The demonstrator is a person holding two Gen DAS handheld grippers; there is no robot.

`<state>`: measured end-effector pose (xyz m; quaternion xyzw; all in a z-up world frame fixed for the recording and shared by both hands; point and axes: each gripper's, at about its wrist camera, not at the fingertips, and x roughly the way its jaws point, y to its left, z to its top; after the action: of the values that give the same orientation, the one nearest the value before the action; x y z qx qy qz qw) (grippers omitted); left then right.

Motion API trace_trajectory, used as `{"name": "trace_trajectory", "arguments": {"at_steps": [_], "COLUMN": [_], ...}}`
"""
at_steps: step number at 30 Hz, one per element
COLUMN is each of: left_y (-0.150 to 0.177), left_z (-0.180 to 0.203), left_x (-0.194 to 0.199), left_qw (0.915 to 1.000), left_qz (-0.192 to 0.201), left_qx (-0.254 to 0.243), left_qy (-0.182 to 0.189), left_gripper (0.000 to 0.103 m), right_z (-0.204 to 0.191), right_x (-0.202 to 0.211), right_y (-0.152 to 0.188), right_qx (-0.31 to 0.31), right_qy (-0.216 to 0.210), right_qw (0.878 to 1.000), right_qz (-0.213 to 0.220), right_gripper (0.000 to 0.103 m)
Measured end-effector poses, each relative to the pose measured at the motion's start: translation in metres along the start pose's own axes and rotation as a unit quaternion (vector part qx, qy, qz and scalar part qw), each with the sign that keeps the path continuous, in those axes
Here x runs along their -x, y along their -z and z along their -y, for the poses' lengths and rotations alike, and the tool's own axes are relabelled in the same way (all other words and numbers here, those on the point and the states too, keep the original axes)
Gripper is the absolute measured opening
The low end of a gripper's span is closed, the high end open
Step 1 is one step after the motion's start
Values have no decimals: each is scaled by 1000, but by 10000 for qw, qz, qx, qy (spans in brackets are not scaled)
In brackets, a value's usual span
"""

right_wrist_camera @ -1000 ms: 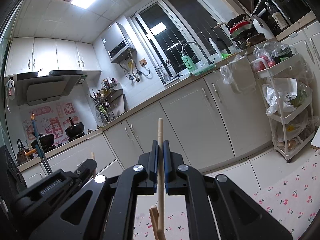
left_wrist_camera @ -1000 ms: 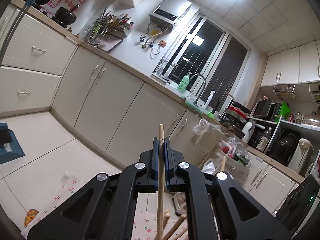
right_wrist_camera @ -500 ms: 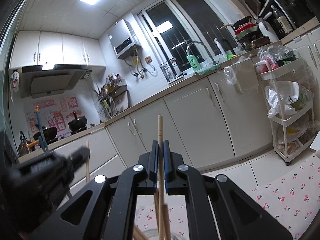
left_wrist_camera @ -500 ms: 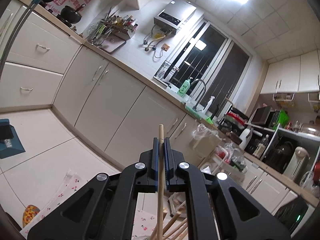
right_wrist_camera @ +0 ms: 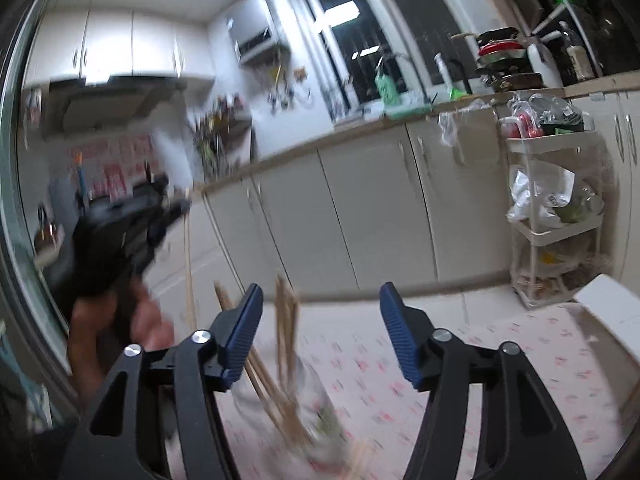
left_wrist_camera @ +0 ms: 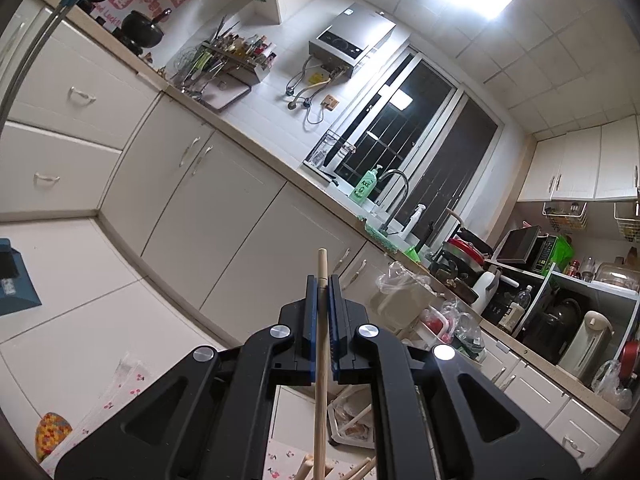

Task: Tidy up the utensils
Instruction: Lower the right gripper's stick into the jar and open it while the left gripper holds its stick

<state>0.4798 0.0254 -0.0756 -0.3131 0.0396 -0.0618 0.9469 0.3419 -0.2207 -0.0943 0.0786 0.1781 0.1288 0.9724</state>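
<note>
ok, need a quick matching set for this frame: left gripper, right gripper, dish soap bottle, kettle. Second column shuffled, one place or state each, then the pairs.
Column one:
1. left gripper
2. right gripper
3. dish soap bottle
4. kettle

Column two:
A. on the counter by the faucet, in front of the window
B. jaws opening, nothing between the pads
C. on the counter at the right, beside a dark appliance
D. shut on a single wooden chopstick

Pairs: 1-D, 2-B, 3-A, 4-C
</note>
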Motion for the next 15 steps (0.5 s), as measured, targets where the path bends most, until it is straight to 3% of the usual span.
{"name": "trace_trajectory", "arguments": {"at_steps": [7, 11, 15], "left_y": [19, 30, 38], "left_z": [25, 35, 37], "left_x": [-15, -13, -9], "left_qw": [9993, 9980, 9963], "left_qz": [83, 82, 122], "left_qx": [-372, -624, -838], "left_qy": [-57, -91, -164], "left_gripper": [5, 5, 5], "right_z": [41, 48, 47], "right_x": [23, 13, 14], "right_y": [32, 42, 43], "right_qx": [-548, -801, -841], "right_qy": [274, 165, 107], "right_qw": [9972, 9941, 9939], "right_qz": [-417, -711, -702], "right_gripper": [67, 67, 68]}}
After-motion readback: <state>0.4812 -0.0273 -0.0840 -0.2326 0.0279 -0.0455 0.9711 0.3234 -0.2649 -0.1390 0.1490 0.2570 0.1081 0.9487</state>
